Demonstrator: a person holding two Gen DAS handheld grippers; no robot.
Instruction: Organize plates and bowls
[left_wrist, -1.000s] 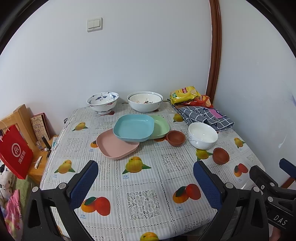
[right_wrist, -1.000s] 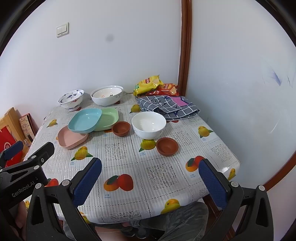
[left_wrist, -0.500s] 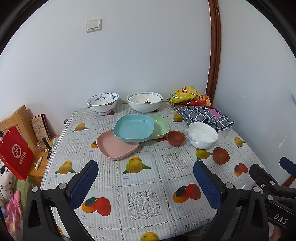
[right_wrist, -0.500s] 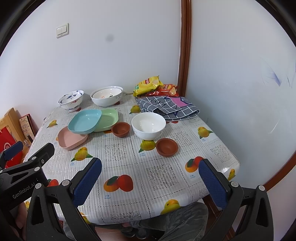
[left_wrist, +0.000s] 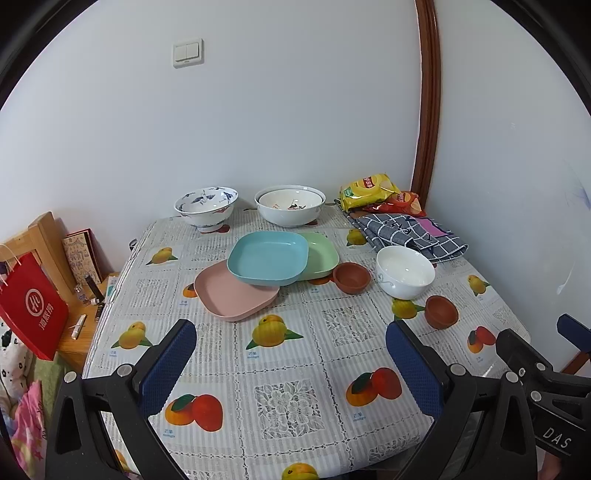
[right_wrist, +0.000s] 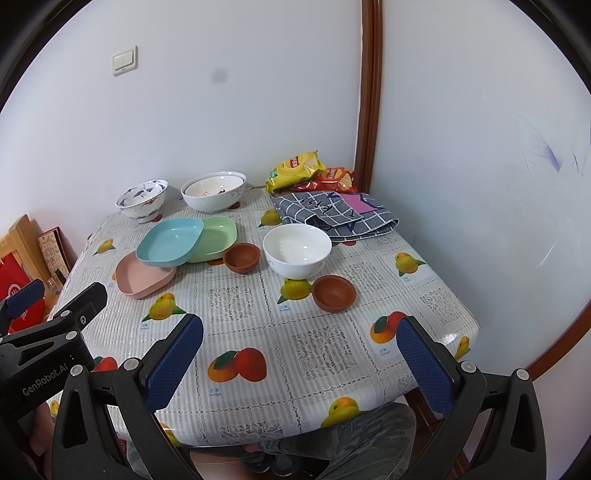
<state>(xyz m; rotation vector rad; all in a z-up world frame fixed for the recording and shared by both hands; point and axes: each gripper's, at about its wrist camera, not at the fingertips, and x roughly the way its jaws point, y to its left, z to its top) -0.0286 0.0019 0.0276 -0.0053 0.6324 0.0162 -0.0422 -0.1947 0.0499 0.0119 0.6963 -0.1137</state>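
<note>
On the tabletop (left_wrist: 295, 369), covered with a fruit-print cloth, three square plates overlapped near the middle: the blue plate (left_wrist: 268, 257) lay on top, resting partly on the pink plate (left_wrist: 232, 295) toward the near left and partly on the green plate (left_wrist: 320, 254) to its right. Just right of the green plate sat a small brown bowl (left_wrist: 351, 277), then a plain white bowl (left_wrist: 405, 271), with a second brown bowl (left_wrist: 441, 312) nearer the front edge. Against the back wall stood a blue-patterned bowl (left_wrist: 206, 207) and a large white bowl (left_wrist: 290, 205) with another bowl nested inside it. Snack bags (left_wrist: 369, 189) and a folded checked cloth (left_wrist: 406, 232) filled the far right corner.

The left gripper (left_wrist: 290, 363) hovered over the near edge, its blue-padded fingers (left_wrist: 168, 365) wide apart and holding nothing. The right gripper (right_wrist: 299, 360) hung beside it, fingers (right_wrist: 424, 363) likewise spread and empty, well short of the dishes.
</note>
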